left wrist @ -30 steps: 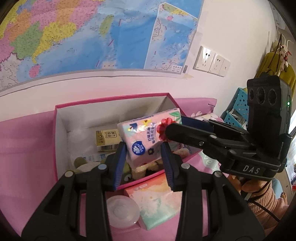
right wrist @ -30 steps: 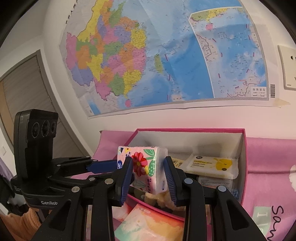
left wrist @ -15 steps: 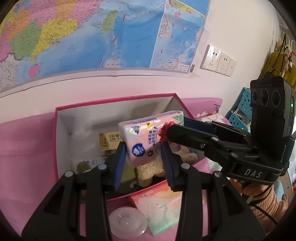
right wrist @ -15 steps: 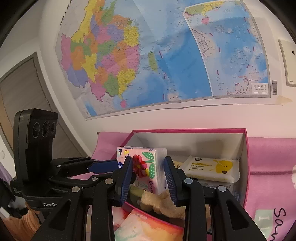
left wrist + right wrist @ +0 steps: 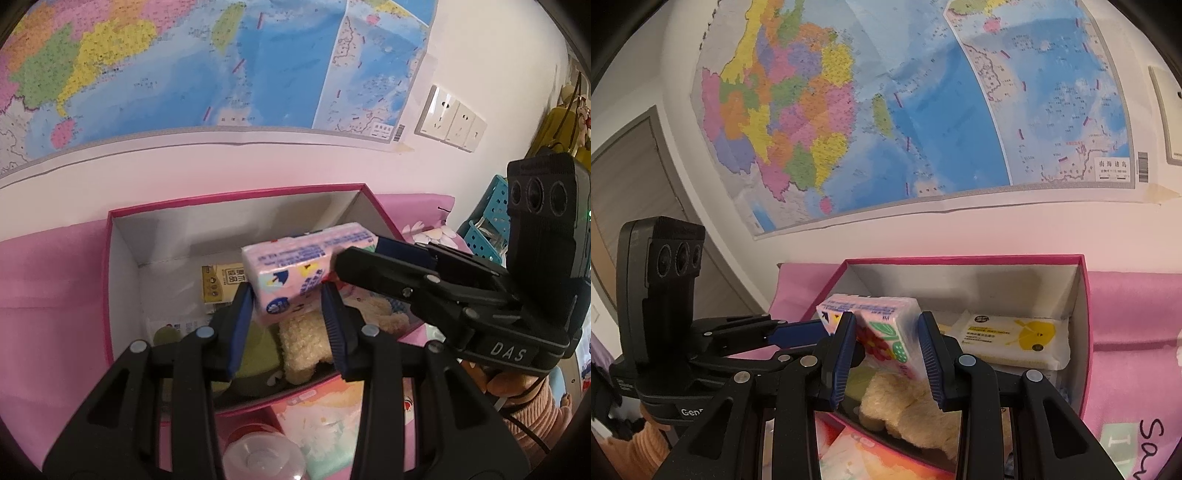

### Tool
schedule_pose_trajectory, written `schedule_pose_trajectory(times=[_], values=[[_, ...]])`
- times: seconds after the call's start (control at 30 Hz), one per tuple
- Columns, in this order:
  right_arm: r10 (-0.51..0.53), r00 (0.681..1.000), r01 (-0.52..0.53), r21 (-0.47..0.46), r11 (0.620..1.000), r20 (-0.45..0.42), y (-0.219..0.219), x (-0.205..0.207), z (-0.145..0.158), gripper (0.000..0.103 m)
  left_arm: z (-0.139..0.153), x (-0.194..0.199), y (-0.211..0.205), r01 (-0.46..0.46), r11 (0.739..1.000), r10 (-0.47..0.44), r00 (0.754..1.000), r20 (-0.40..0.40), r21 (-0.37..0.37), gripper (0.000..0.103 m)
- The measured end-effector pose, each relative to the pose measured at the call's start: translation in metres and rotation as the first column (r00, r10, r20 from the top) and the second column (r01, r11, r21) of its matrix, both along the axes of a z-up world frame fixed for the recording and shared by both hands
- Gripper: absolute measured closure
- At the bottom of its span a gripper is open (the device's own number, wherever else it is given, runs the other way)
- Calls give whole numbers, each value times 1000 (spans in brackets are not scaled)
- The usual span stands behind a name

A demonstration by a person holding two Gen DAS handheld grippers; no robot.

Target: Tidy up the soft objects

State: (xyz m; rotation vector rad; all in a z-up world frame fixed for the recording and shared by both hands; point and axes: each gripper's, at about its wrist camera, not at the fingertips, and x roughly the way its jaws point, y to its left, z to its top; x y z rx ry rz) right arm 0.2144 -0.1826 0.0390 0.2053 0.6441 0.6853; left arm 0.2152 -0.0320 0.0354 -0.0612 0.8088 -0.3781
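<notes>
Left wrist view: left gripper (image 5: 290,314) has its fingers narrowed on the near end of a pink tissue pack (image 5: 306,273), which hangs tilted over the open pink storage box (image 5: 122,280); right gripper (image 5: 354,258) comes in from the right and clamps the pack's far end, so both grippers share one pack. Below it in the box: a beige plush toy (image 5: 306,347), a green plush (image 5: 258,354), a yellow-label packet (image 5: 221,284) at the back. In front of the box on the pink-covered bench (image 5: 48,295) lie another tissue pack with a pastel print (image 5: 321,435) and a clear round lid-like thing (image 5: 262,461), cut off by the frame. Right wrist view: right gripper (image 5: 886,345) fingers pinch the flowered end of the pack (image 5: 882,325), left gripper (image 5: 798,330) enters from the left at the other end. A white wipes pack with a yellow print (image 5: 1008,339) sits at the box's back right, the free room looks to be there and at the back wall. Likely step: setting the pack into the box. To do it well, level the pack, lower both ends together, keep it off the plush, release one side only once it rests. Hard to tell: the box floor under the toys, how deep the left pads bite, which pad edges truly press the wrapper. A hand in a peach sleeve (image 5: 532,402) is partly hidden behind the right gripper.
</notes>
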Motion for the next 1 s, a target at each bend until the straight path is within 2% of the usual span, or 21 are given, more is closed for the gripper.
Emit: schedule_pose_trajectory(times=[0.4, 0.6, 0.73, 0.83, 0.9, 1.0], values=[[-20, 999, 20, -9, 1000, -28, 0, 11, -12, 68, -7, 11, -1, -10, 1000, 10, 999, -38, 7, 63], [-62, 997, 62, -18, 998, -42, -2, 16, -17, 67, -6, 16, -2, -13, 1000, 14, 999, -49, 7, 63], [-87, 995, 87, -9, 996, -52, -8, 16, -19, 60, -7, 10, 2, -24, 1000, 24, 999, -40, 0, 62], [-88, 995, 87, -18, 996, -47, -11, 11, -20, 59, -5, 1, 5, -28, 1000, 28, 1000, -15, -2, 55], [-88, 995, 87, -23, 996, -40, -14, 5, -19, 52, -1, -7, 7, -35, 999, 35, 999, 23, 6, 46], [-81, 997, 81, -32, 996, -11, -17, -8, -16, 43, 5, -24, 9, -47, 999, 45, 996, 80, 21, 41]])
